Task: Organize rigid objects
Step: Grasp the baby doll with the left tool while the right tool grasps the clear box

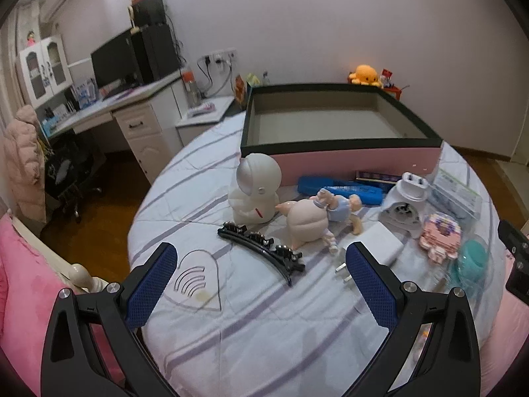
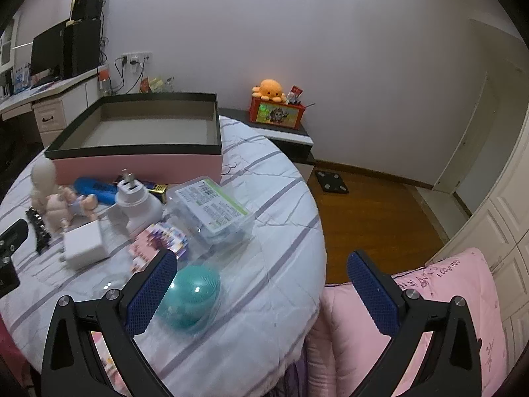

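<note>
Bed [image 1: 264, 314] with striped quilt, carrying all items. Ahead of both tongs: open pink box [image 1: 337, 162], stiff card, bare inside. Nearer the left tongs [image 1: 261, 264], spread and holding nothing: white hard figure [image 1: 254, 192], likely smooth, slippery, best gripped at its narrow neck; black curved hair clip [image 1: 261, 248], thin, rigid. By the right tongs [image 2: 261, 268], likewise spread: teal dome [image 2: 193, 297], light.
</note>
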### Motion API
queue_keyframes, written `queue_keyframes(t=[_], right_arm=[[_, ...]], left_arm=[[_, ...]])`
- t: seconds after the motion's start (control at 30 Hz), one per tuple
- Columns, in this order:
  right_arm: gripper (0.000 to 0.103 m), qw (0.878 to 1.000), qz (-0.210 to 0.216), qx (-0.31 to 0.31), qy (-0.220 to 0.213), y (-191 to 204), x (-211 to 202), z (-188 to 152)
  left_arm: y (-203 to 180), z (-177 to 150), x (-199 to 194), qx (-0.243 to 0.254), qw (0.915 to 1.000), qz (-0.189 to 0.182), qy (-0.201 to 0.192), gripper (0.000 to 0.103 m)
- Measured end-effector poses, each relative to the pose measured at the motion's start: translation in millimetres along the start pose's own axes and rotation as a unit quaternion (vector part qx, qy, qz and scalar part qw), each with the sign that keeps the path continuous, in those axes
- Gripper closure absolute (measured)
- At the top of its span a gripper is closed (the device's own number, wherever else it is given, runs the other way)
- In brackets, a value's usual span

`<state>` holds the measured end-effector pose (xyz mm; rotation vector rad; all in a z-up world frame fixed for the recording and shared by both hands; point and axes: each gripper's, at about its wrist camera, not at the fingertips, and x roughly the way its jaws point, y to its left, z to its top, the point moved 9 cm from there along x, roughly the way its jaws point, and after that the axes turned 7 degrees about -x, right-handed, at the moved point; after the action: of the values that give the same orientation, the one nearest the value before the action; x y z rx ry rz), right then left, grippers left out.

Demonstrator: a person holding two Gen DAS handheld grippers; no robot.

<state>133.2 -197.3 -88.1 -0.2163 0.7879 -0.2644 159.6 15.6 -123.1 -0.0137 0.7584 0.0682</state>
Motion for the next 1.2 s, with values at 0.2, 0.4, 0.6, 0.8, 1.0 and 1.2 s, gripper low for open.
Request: queue_keyframes(t=[0.2, 0.4, 0.6, 0.8, 1.0, 1.2], right_arm=[[0.0, 0.999, 0.011, -0.022, 0.039, 5, 48, 11], [0.0, 0.996, 0.047, -0.035, 0.071, 17, 87, 16], [0.0, 0.993, 0.078, -0.031, 0.083, 21, 114, 19], [0.0, 0.988, 0.119, -0.006, 0.098, 23, 136, 17], [0.0, 0.986, 0.134, 0.007, 0.097, 24, 146, 21], [0.0, 0.987, 0.136, 0.004, 0.088, 24, 151, 23]], left_arm=[[0, 6, 39, 0.003, 0.9991, -0.012, 0.039, 0.0], [-13, -2, 73, -0.013, 0.9887, -0.089, 0.12, 0.0], [-26, 5, 84, 0.002, 0.9839, -0.123, 0.129, 0.001], [-41, 13, 88, 0.045, 0.983, -0.129, 0.122, 0.013], [-56, 15, 92, 0.057, 0.978, -0.146, 0.138, 0.023], [-60, 17, 102, 0.033, 0.974, -0.162, 0.155, 0.035]])
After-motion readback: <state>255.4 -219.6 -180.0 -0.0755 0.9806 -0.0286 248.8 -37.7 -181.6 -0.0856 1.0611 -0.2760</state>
